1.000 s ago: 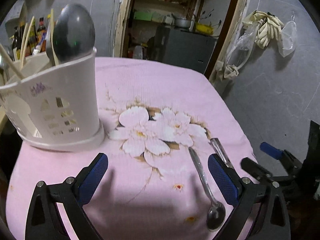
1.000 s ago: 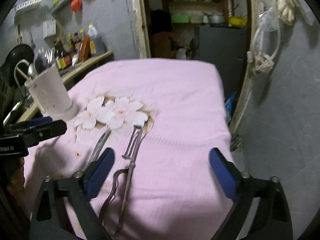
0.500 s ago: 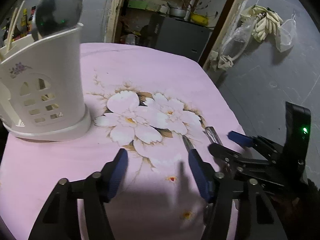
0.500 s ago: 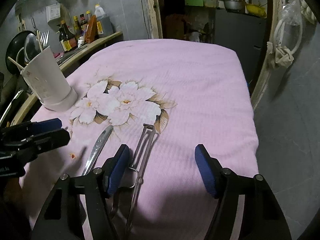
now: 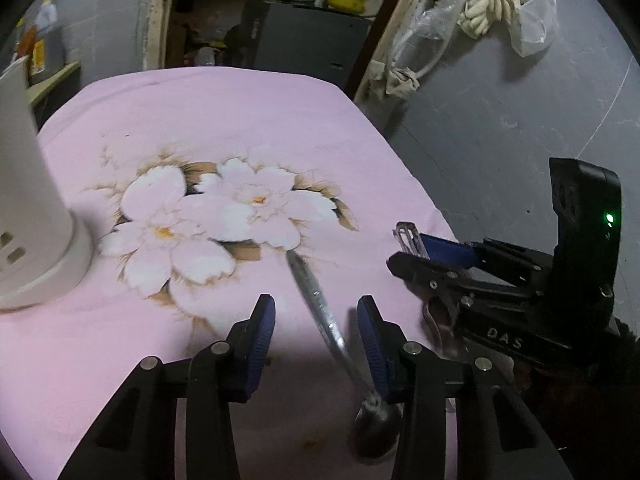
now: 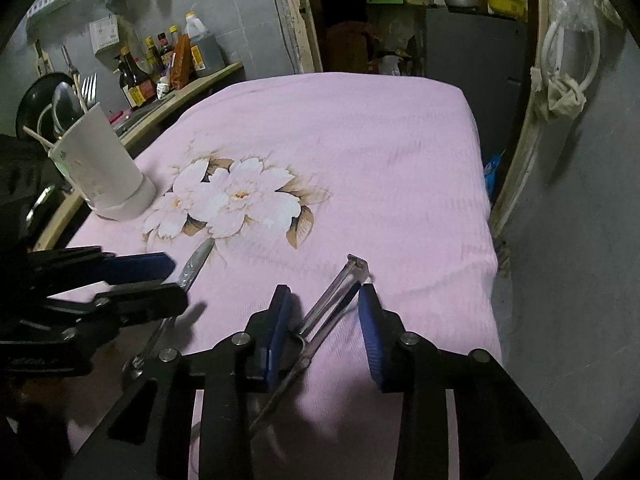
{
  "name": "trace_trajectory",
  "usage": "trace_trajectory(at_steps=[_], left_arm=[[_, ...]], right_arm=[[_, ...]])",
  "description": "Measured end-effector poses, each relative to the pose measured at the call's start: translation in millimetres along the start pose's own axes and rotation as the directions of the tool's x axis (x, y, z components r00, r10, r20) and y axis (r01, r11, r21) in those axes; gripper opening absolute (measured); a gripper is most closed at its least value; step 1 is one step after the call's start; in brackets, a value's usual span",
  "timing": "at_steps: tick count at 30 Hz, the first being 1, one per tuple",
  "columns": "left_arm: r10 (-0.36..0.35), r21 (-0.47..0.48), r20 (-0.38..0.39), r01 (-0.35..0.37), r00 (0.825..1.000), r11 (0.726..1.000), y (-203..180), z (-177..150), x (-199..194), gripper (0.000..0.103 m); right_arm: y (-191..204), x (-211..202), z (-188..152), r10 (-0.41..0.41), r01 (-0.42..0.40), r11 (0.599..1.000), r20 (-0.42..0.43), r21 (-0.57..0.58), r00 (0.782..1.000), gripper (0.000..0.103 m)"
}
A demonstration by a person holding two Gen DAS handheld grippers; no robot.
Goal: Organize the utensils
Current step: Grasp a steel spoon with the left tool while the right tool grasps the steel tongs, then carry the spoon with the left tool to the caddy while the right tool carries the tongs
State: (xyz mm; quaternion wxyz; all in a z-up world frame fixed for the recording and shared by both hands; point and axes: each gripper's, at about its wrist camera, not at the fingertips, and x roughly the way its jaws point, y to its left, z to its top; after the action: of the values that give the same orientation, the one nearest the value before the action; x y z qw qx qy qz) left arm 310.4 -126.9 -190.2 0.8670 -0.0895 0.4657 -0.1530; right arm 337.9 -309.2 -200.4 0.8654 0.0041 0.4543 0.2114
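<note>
A metal spoon (image 5: 314, 296) lies on the pink flowered cloth (image 5: 240, 120), handle pointing away, bowl under my left hand. My left gripper (image 5: 316, 311) straddles the handle; its jaws are closing, with a gap left on both sides. In the right wrist view the spoon (image 6: 197, 261) and left gripper (image 6: 170, 278) sit at the left. Thin twin-bar metal tongs (image 6: 338, 290) lie between the closing jaws of my right gripper (image 6: 325, 300), and the pads show no squeeze on them. The white utensil holder (image 6: 104, 168) with spoons, forks and chopsticks stands at the far left, cut off in the left wrist view (image 5: 24, 200).
Bottles (image 6: 168, 64) line a ledge behind the holder. The cloth-covered table (image 6: 360, 140) drops off at its right edge beside a grey wall. A doorway with shelves opens behind it. Bags and rags (image 5: 488, 4) hang on the wall.
Both grippers sank toward the cloth and their jaws narrowed. The left swung right until the spoon handle lay between its pads; the holder slid to the view's edge. The right came down over the tongs.
</note>
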Motion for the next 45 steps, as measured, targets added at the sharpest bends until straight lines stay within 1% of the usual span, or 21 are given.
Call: trace_trajectory(at_steps=[3, 8, 9, 12, 14, 16, 18, 19, 21, 24, 27, 28, 29, 30, 33, 36, 38, 40, 45], left_arm=[[-0.004, 0.006, -0.011, 0.004, 1.0, 1.0, -1, 5, 6, 0.039], [0.035, 0.056, -0.028, -0.033, 0.999, 0.998, -6, 11, 14, 0.029], [0.039, 0.057, -0.03, -0.037, 0.999, 0.998, -6, 12, 15, 0.027], [0.045, 0.052, -0.039, -0.043, 0.998, 0.998, -4, 13, 15, 0.018], [0.03, 0.036, -0.051, -0.028, 0.998, 0.999, -3, 14, 15, 0.016], [0.03, 0.035, -0.064, -0.028, 0.998, 0.999, -4, 15, 15, 0.013], [0.035, 0.037, -0.072, -0.032, 0.997, 0.999, -5, 16, 16, 0.011], [0.036, 0.036, -0.075, -0.033, 0.997, 0.999, -6, 16, 15, 0.01], [0.034, 0.029, -0.083, -0.031, 0.996, 0.999, -7, 17, 15, 0.01], [0.024, 0.014, -0.082, -0.023, 0.996, 1.0, -7, 16, 10, 0.009], [0.016, 0.0, -0.059, -0.016, 0.998, 1.0, -5, 14, -2, 0.009], [0.012, -0.006, -0.04, -0.012, 0.999, 1.0, -4, 14, -10, 0.008], [0.008, -0.011, -0.026, -0.008, 1.0, 1.0, -3, 15, -15, 0.006], [0.002, -0.02, -0.009, -0.002, 1.0, 1.0, -2, 15, -22, 0.002], [-0.016, -0.045, 0.039, 0.018, 0.999, 0.999, 2, 14, -43, 0.002], [-0.012, -0.044, 0.056, 0.015, 0.998, 0.999, 6, 11, -56, 0.002], [-0.014, -0.052, 0.061, 0.017, 0.998, 0.998, 9, 9, -62, 0.002], [-0.014, -0.054, 0.084, 0.018, 0.996, 0.998, 11, 10, -72, 0.002], [-0.002, -0.029, 0.179, 0.007, 0.984, 1.0, 18, 14, -117, 0.002]], right_arm=[[0, 2, -1, 0.007, -0.007, 1.0, -0.008, -0.007, 1.0, 0.03], [-2, 6, 5, 0.011, -0.01, 1.0, -0.036, 0.029, 0.999, 0.03], [-1, 8, 7, 0.007, -0.005, 0.999, -0.043, 0.04, 0.999, 0.03], [2, 12, 10, -0.014, 0.016, 0.999, -0.056, 0.05, 0.998, 0.03], [4, 15, 13, -0.032, 0.037, 0.997, -0.071, 0.067, 0.997, 0.03], [5, 17, 15, -0.041, 0.048, 0.995, -0.084, 0.092, 0.996, 0.03], [4, 20, 18, -0.068, 0.079, 0.99, -0.099, 0.113, 0.993, 0.019], [2, 20, 18, -0.058, 0.071, 0.988, -0.1, 0.134, 0.993, 0.019], [-3, 18, 17, -0.03, 0.048, 0.98, -0.095, 0.194, 0.995, 0.013], [-5, 11, 12, -0.014, 0.033, 0.97, -0.079, 0.242, 0.997, 0.011], [2, -2, 8, 0.009, 0.0, 0.966, -0.034, 0.258, 0.999, 0.011], [6, -8, 7, 0.015, -0.009, 0.967, -0.019, 0.255, 1.0, 0.011], [13, -15, 6, 0.022, -0.021, 0.968, 0.002, 0.25, 1.0, 0.011], [14, -19, 6, 0.025, -0.027, 0.969, 0.012, 0.247, 1.0, 0.011], [28, -34, 6, 0.026, -0.034, 0.974, 0.037, 0.225, 0.999, 0.011], [38, -46, 6, 0.03, -0.041, 0.976, 0.056, 0.216, 0.998, 0.011], [45, -57, 7, 0.039, -0.057, 0.976, 0.086, 0.21, 0.995, 0.011], [45, -66, 9, 0.045, -0.068, 0.976, 0.114, 0.208, 0.992, 0.011], [68, -86, 13, 0.052, -0.09, 0.975, 0.187, 0.202, 0.981, 0.011]])
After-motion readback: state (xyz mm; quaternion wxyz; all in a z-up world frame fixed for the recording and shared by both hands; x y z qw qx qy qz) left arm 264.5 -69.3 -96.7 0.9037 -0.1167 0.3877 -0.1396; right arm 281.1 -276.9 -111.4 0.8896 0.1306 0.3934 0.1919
